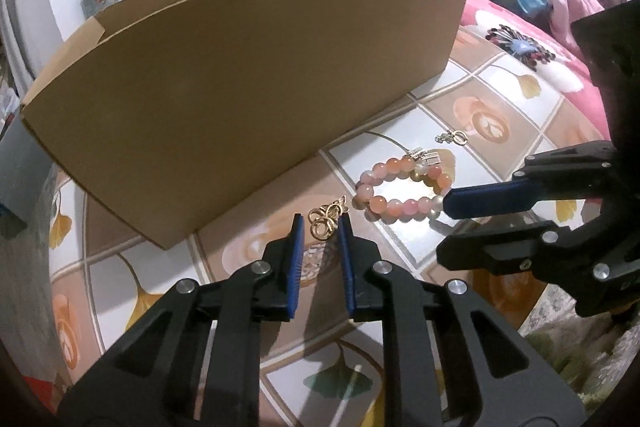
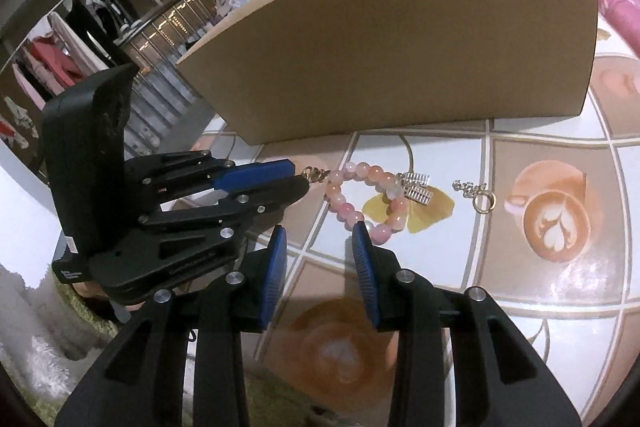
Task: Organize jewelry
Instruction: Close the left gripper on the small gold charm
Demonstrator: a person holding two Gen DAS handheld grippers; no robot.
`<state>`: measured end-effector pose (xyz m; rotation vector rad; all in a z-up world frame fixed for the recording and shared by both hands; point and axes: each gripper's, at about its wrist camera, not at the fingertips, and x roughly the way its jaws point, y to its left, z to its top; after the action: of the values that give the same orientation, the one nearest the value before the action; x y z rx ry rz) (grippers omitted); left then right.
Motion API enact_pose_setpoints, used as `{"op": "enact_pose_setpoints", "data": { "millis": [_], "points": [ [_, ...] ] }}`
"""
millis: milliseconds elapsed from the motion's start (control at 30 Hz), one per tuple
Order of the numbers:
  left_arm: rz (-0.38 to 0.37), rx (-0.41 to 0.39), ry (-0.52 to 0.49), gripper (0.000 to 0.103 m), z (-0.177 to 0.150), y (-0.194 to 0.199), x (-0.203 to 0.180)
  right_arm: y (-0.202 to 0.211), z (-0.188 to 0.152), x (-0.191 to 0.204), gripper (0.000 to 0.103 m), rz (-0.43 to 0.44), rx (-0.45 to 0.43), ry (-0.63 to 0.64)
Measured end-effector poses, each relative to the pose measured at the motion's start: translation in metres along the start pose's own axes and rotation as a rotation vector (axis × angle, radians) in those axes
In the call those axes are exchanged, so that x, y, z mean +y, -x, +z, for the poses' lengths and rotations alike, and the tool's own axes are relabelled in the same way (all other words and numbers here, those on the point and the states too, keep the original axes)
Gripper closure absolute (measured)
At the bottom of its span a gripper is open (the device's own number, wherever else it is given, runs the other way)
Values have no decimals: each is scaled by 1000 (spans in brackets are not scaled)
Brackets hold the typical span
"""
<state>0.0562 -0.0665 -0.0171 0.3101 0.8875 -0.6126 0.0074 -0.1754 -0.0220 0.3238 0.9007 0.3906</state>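
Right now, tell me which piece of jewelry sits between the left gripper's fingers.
The gold ring cluster, next to the cardboard box. It lies between the left gripper fingers; the pink bead bracelet and the small gold clasp piece lie farther right.

No text, brand or number reads clearly anywhere. A small white label sits on the left hand-held gripper, and faint embossed lettering runs along its body, both too blurred to read.

Cardboard box interior hidden by front wall; bead bracelet partly behind fingers.
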Motion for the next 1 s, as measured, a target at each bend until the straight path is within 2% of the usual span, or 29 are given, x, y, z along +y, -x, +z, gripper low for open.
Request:
{"op": "enact_pose_setpoints", "data": {
  "millis": [33, 200, 633, 767, 1000],
  "points": [
    [-4, 0, -4, 93, 0, 0, 1, 0, 0, -2, 70, 2, 1, -2],
    [-2, -4, -12, 93, -1, 0, 0, -4, 1, -2, 70, 5, 6, -4],
    [-43, -42, 66, 93, -17, 23, 11, -12, 8, 8, 70, 7, 15, 25],
    [-12, -35, 101, 93, -24, 27, 21, -16, 11, 19, 71, -10, 10, 77],
    [14, -34, 160, 93, -35, 28, 39, -41, 19, 45, 80, -78, 23, 223]
  ]
}}
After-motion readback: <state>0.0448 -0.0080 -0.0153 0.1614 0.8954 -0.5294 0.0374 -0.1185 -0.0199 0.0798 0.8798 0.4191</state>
